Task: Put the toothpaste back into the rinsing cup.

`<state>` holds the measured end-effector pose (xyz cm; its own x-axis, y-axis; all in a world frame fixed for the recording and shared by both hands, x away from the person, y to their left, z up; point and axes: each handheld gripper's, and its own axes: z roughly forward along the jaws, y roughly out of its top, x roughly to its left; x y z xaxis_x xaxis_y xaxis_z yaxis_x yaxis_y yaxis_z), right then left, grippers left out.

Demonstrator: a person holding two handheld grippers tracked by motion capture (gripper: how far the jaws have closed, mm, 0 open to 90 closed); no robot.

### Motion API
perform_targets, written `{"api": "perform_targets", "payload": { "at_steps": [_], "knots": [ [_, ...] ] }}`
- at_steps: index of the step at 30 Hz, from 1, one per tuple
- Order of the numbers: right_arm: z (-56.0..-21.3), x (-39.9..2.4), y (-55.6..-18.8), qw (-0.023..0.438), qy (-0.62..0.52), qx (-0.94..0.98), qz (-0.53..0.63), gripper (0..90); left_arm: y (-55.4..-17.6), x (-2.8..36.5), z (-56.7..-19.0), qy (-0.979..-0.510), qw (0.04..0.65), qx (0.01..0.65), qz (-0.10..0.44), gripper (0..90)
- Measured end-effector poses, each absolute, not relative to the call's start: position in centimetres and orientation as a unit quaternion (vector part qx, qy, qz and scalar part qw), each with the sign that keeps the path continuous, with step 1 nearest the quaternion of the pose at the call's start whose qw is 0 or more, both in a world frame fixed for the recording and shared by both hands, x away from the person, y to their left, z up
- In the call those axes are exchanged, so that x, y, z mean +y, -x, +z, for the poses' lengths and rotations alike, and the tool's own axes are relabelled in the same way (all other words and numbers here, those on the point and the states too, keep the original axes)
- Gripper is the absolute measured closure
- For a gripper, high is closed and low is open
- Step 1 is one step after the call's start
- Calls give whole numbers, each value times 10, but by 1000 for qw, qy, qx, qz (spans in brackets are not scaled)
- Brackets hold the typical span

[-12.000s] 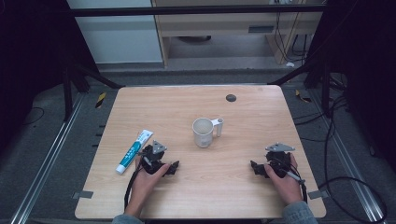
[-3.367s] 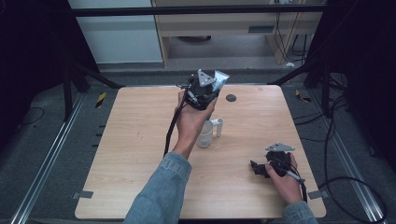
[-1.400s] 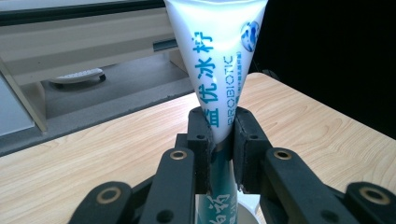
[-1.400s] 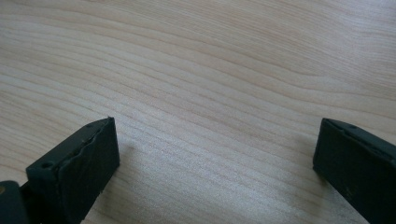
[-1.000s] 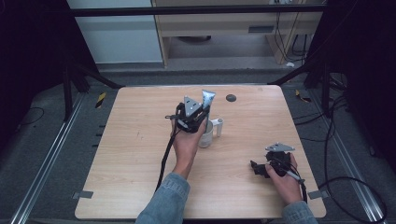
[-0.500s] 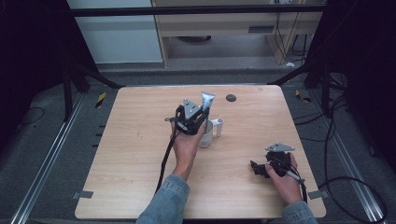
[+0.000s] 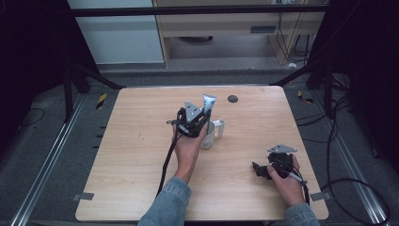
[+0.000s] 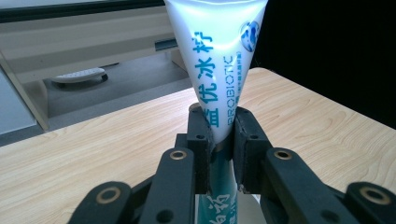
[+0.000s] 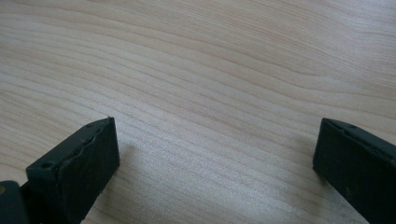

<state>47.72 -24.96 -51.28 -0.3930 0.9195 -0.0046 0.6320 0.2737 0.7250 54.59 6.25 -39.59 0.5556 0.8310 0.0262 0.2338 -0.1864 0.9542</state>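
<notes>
Pale wood tabletop [image 7: 131, 155] lay under dim light. At centre, the left hand-held gripper [image 7: 195, 121] was clamped on a soft toothpaste tube [image 8: 219, 70], upright, lower end in a white mug [image 7: 210, 134]. It looked light and squashy, best pinched low near the stiffer cap end. Right, the other hand-held gripper [image 7: 264, 170] rested wide apart, holding nothing.

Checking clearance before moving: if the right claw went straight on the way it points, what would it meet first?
The right claw, jaws open, points left along the table. Its own view shows bare wood ahead, so the way looks free; whether the left forearm lies in that line is unclear.
</notes>
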Motion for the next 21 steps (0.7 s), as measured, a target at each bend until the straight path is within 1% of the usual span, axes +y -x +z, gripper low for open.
{"api": "perform_targets", "payload": {
  "at_steps": [21],
  "knots": [
    [-513, -250, -477, 219, -506, 767, 328, 7, -548, 66, -412, -716, 510, 383, 283, 783]
  ]
}}
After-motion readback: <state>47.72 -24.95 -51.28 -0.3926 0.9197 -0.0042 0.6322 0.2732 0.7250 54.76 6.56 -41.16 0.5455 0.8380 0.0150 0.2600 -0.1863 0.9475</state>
